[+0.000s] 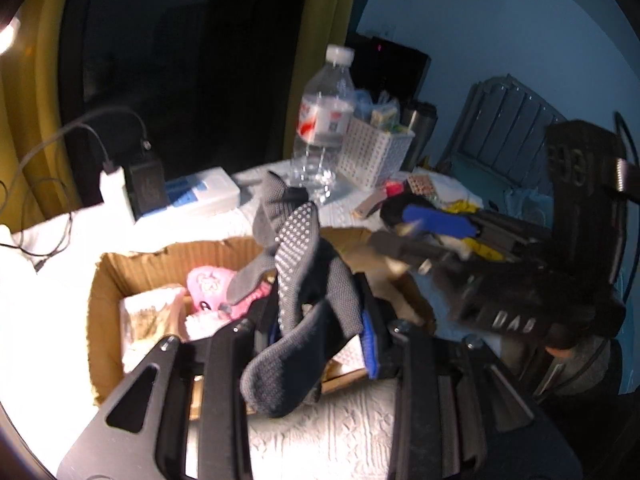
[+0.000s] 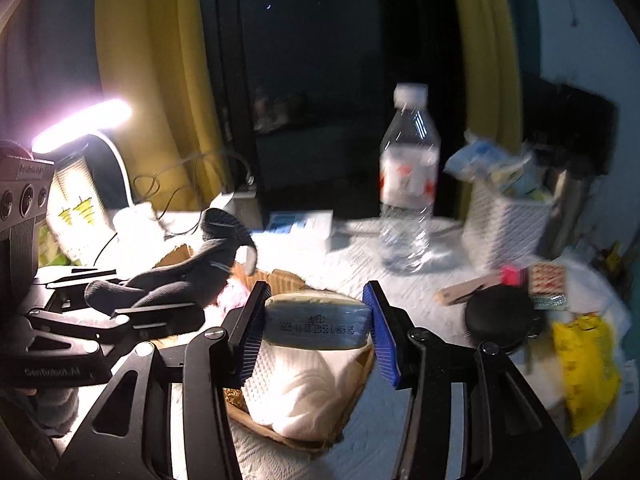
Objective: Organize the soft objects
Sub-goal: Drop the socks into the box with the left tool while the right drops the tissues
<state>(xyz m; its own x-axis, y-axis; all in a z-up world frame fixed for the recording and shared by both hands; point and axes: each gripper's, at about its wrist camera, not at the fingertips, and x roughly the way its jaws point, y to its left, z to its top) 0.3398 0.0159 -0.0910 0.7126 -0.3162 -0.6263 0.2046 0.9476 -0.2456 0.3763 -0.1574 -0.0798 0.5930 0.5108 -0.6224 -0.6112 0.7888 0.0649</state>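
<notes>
Socks [image 1: 304,280], two dotted grey ones as far as I could count, hung pinched in the left gripper [image 1: 316,332] just above the cardboard box [image 1: 168,264], long axes drooping near-to-far. One wrapped packet [image 2: 316,326] sat crosswise between the right gripper [image 2: 318,330] blue pads, clamped over the box's near end.

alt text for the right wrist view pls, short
The right tool is shut on a wrapped tissue pack, held above a cardboard box with white soft items inside. To the left, the left tool holds dark grey socks; a water bottle and white basket stand behind.
</notes>
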